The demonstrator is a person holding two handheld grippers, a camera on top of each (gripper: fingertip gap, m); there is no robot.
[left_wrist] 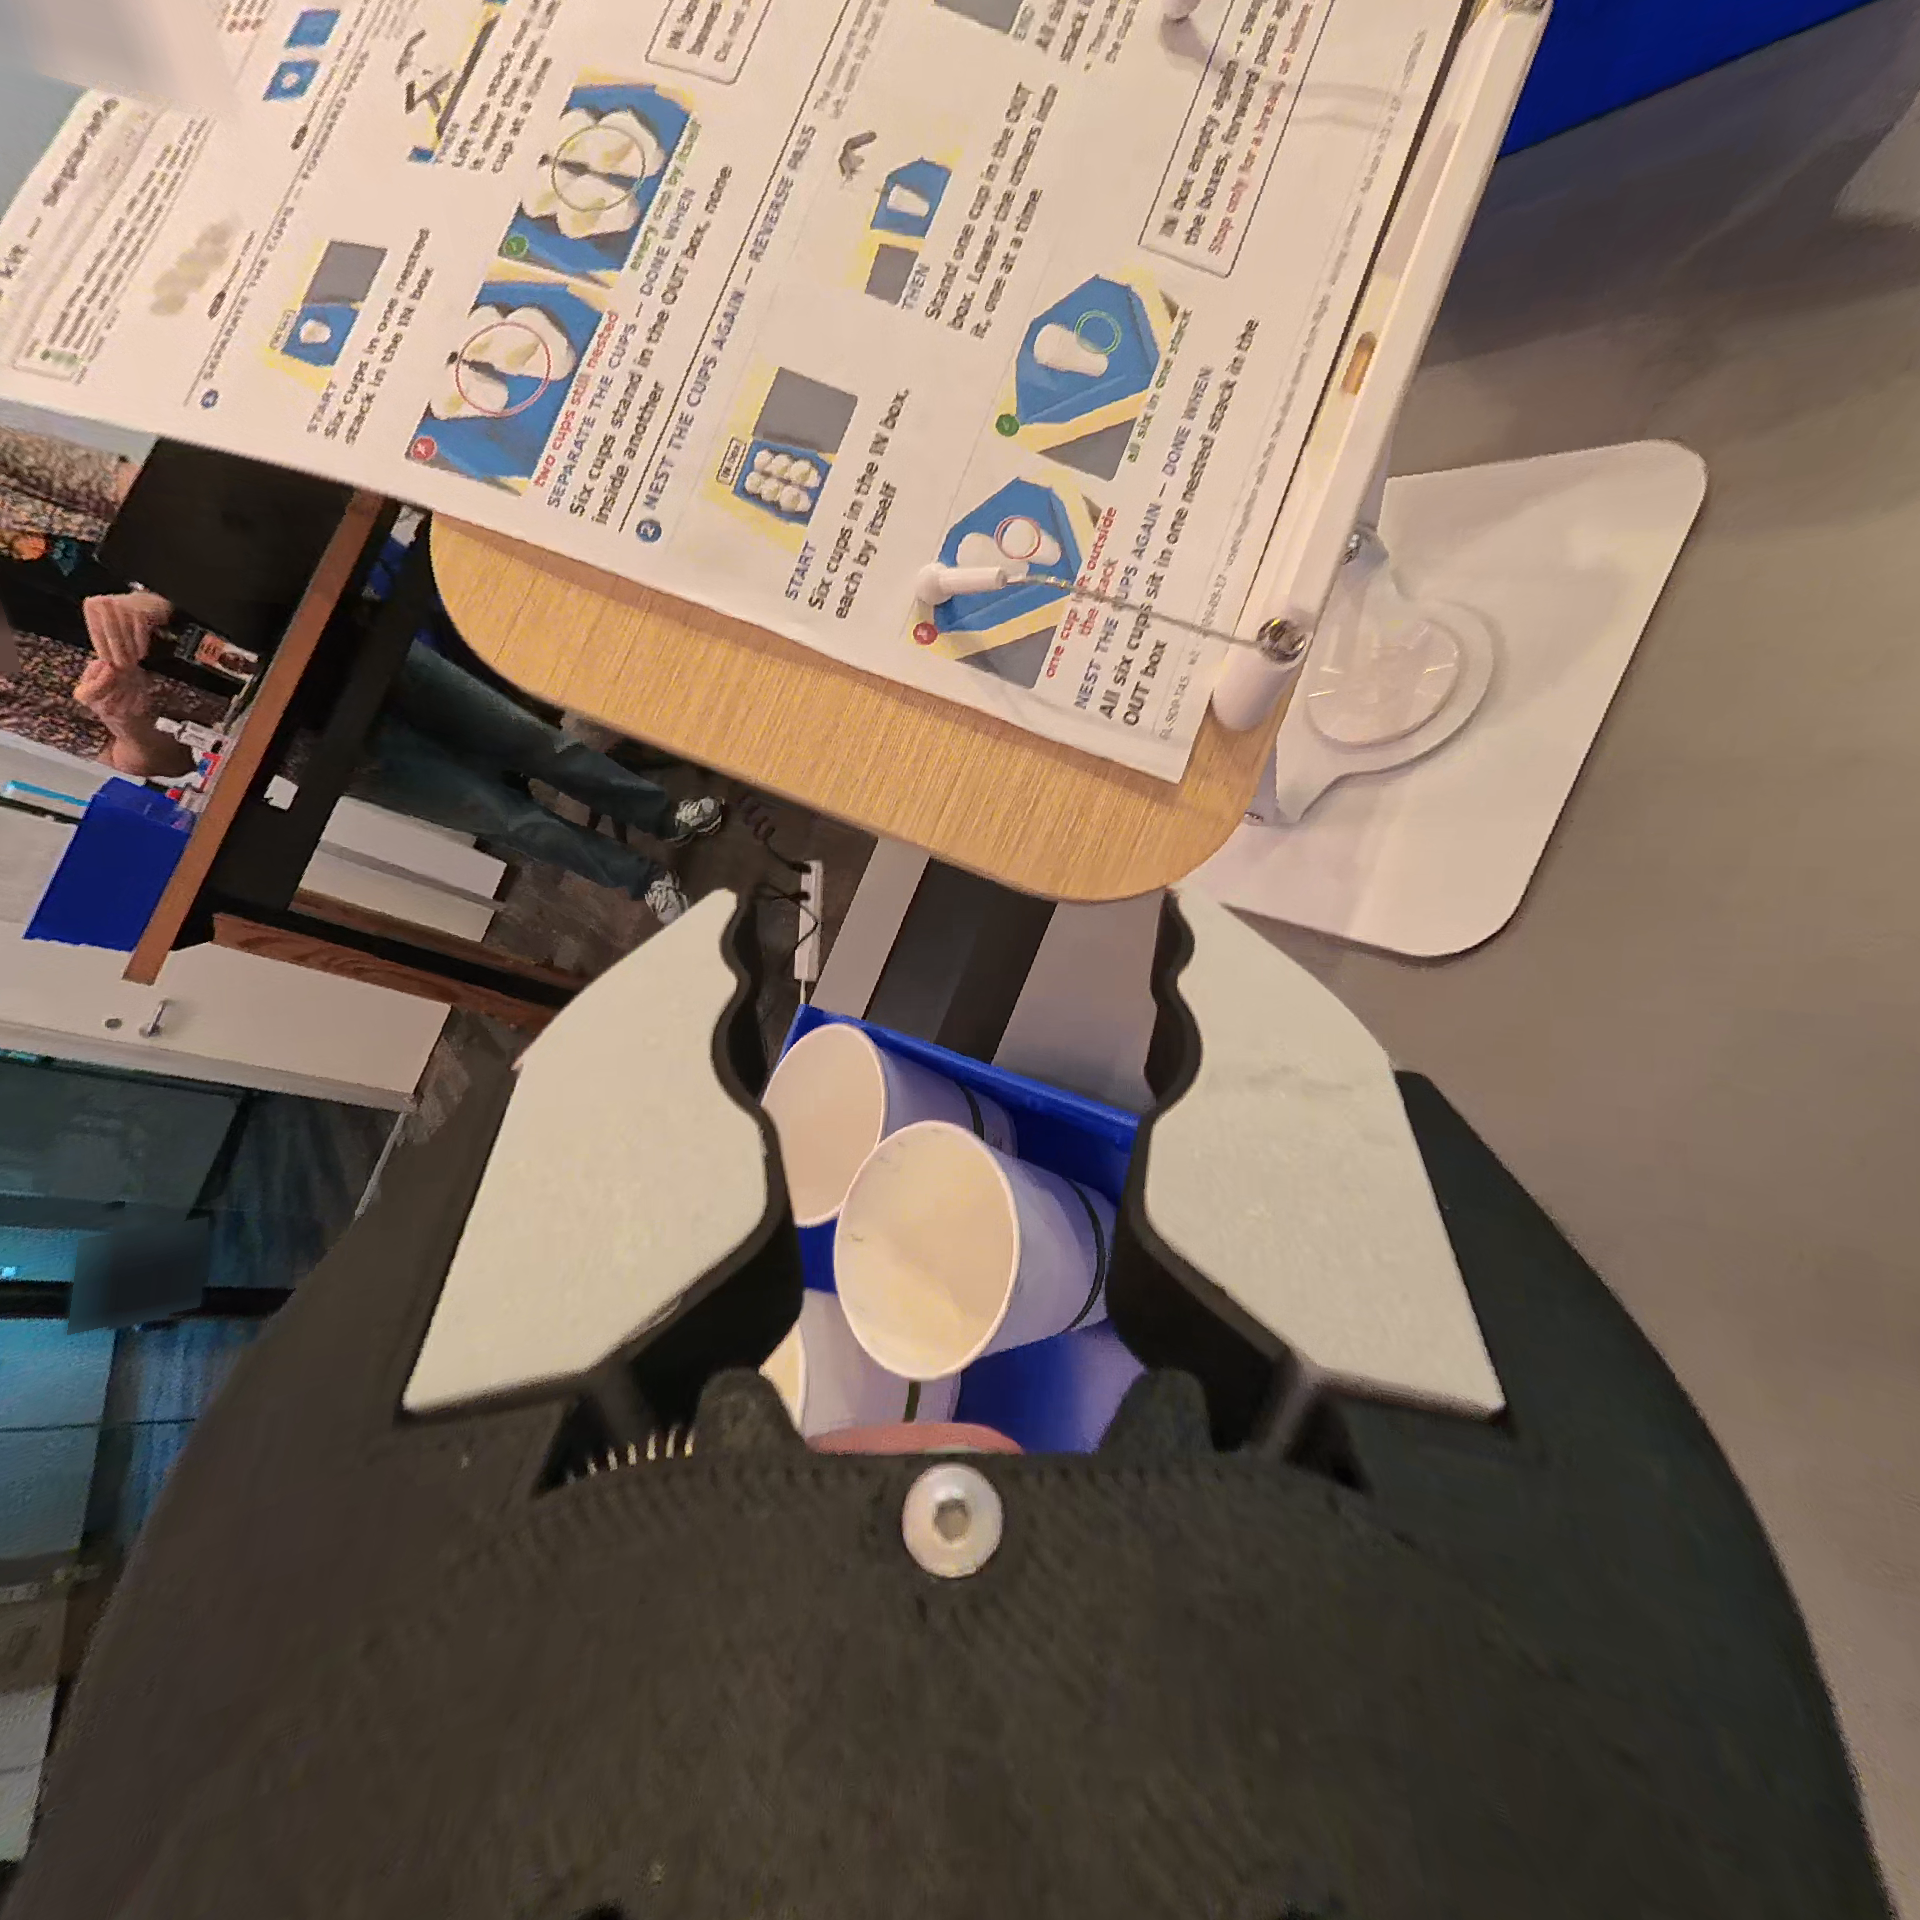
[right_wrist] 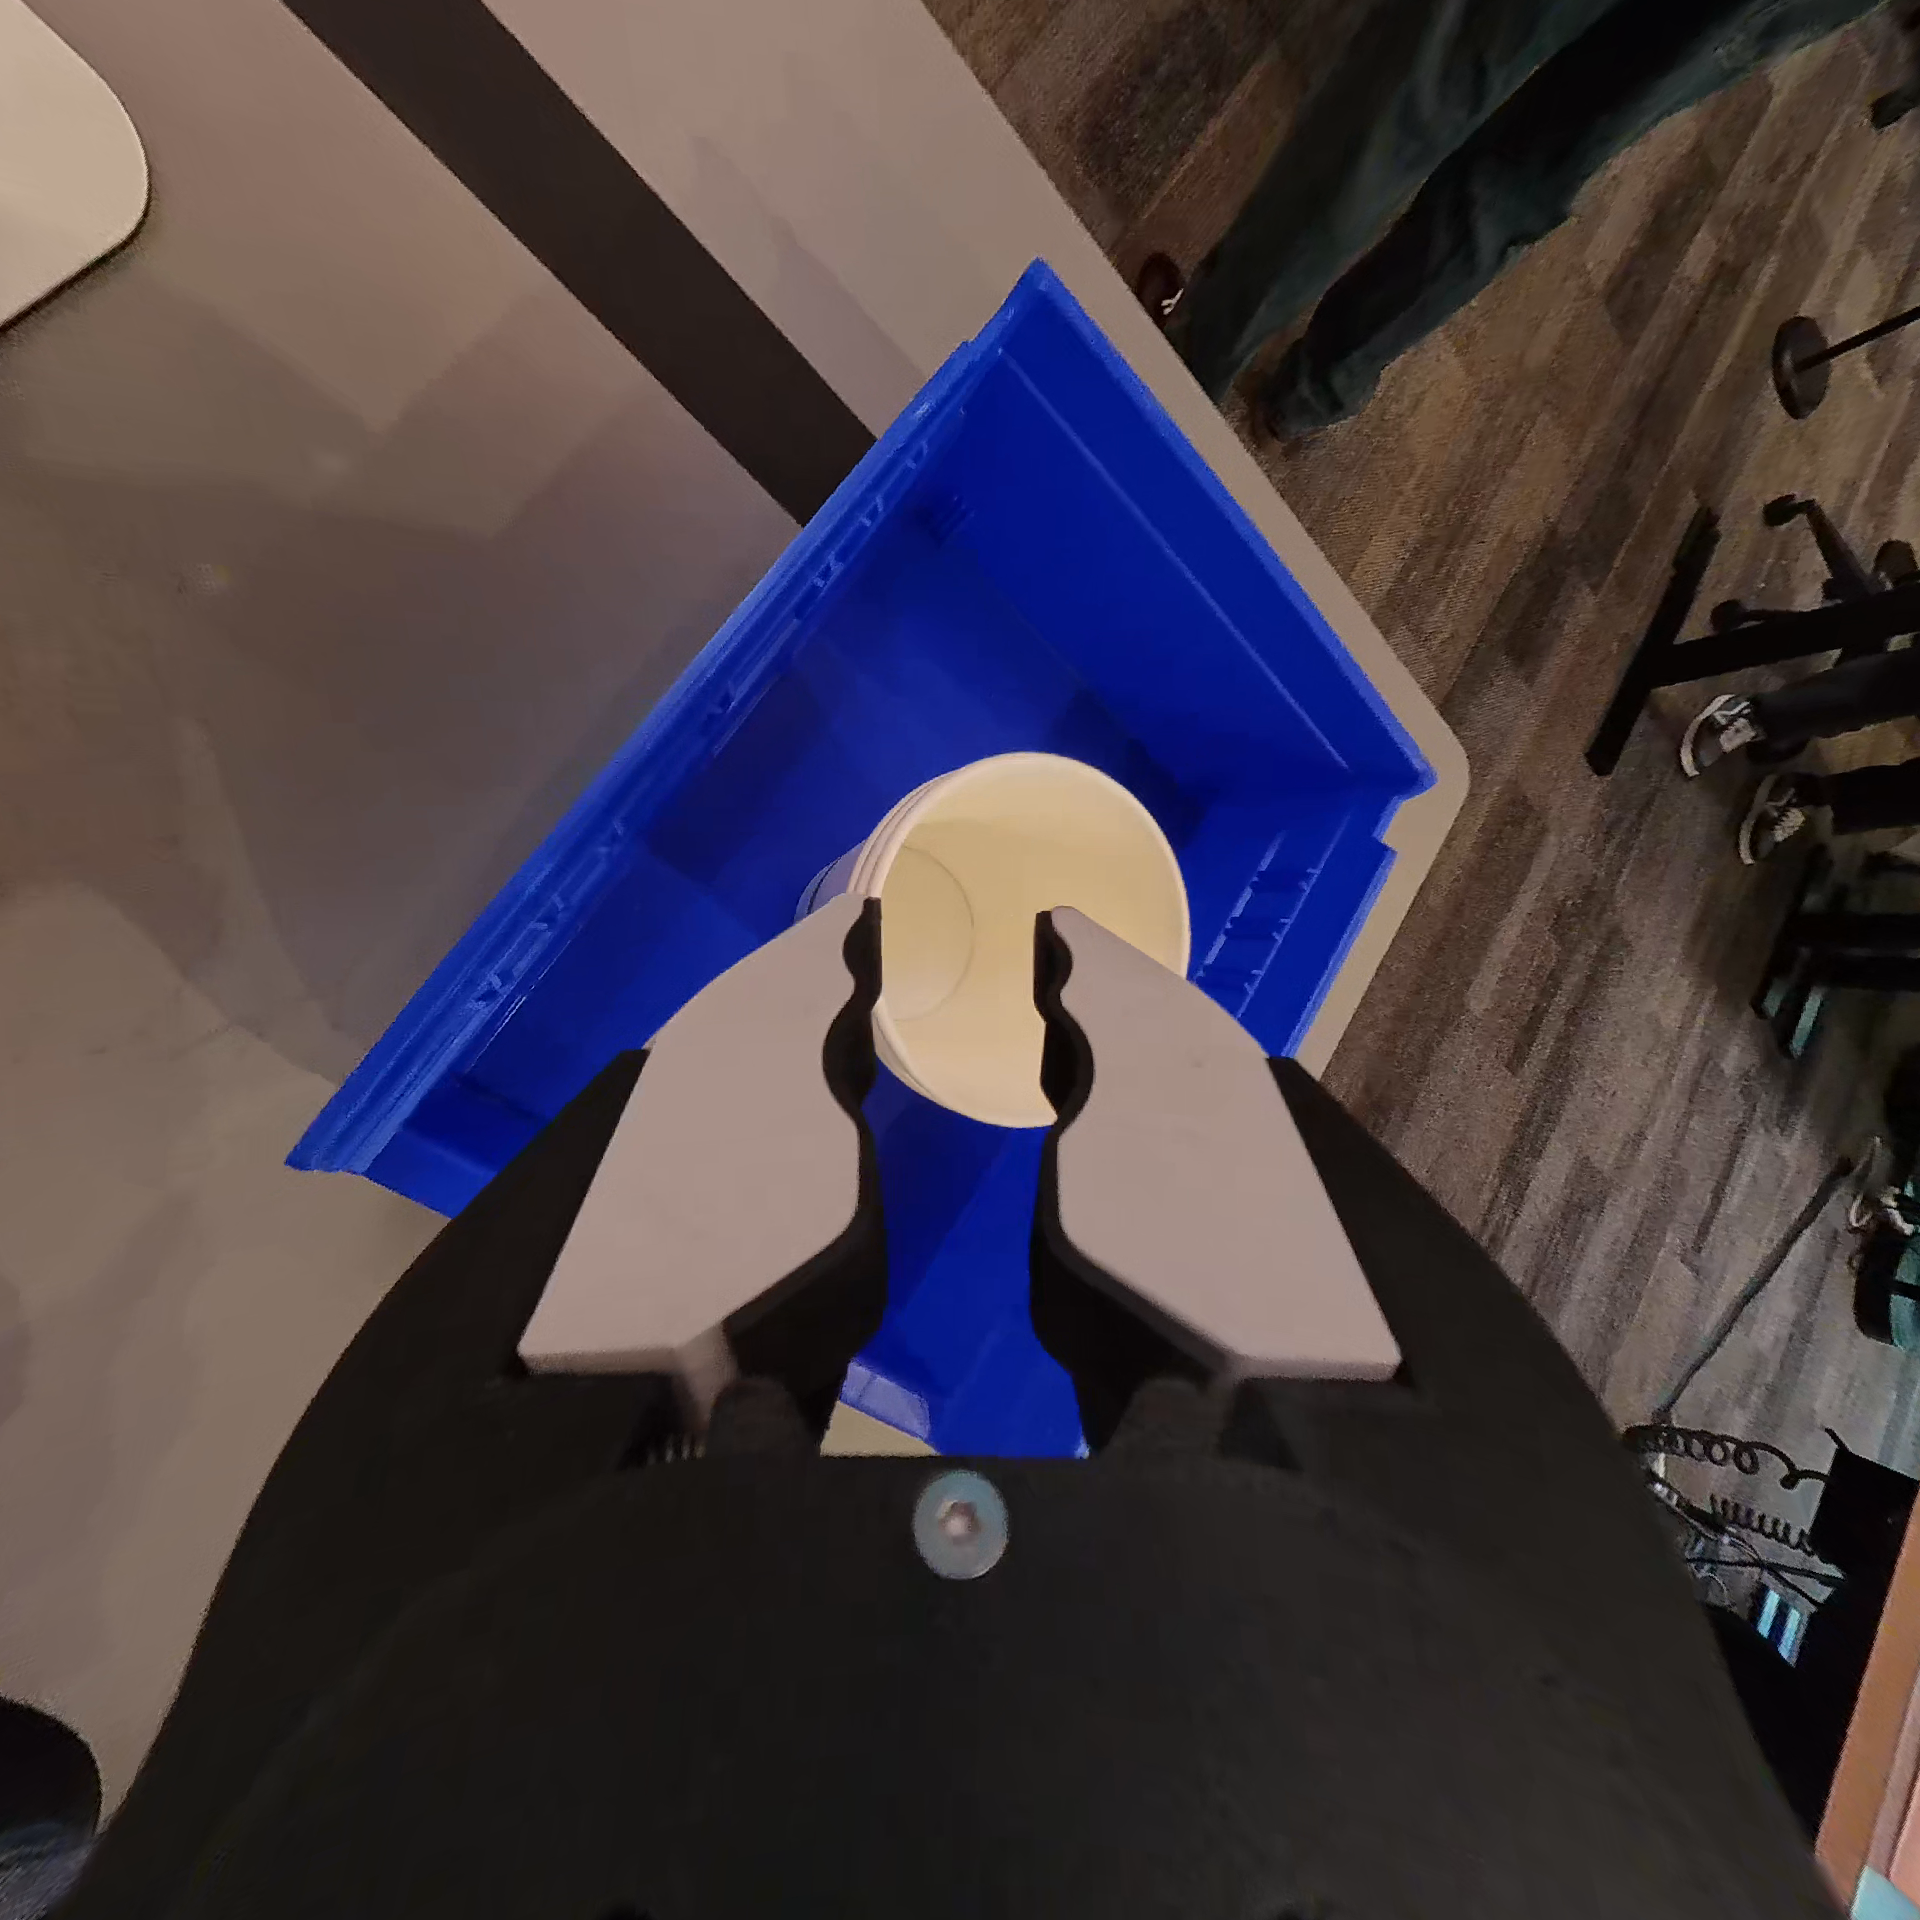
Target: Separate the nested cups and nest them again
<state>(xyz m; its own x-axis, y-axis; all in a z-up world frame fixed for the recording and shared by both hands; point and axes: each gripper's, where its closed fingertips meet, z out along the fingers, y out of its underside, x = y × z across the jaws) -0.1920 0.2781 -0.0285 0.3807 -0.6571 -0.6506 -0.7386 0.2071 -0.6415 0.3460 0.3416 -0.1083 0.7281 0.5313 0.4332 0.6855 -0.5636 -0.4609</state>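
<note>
There are two grippers, the left gripper (left_wrist: pixel 951 925) and the right gripper (right_wrist: pixel 956 914), one in each view. There are two blue boxes. One blue box (left_wrist: pixel 1039 1101) has loose paper cups in it: two show well, a far cup (left_wrist: pixel 826 1112) and a near cup (left_wrist: pixel 935 1247), and a bit of at least one more peeks out below. The other blue box (right_wrist: pixel 1195 582) has one stack of cups (right_wrist: pixel 1039 894); several rims show, too close to count. There is one paper sheet (left_wrist: pixel 831 312) on one wooden board (left_wrist: pixel 831 748).

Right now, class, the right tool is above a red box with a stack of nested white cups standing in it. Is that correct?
Not quite: the box is blue, not red. The right wrist view shows the right tool above it, with the stack of nested white cups standing inside.
</note>
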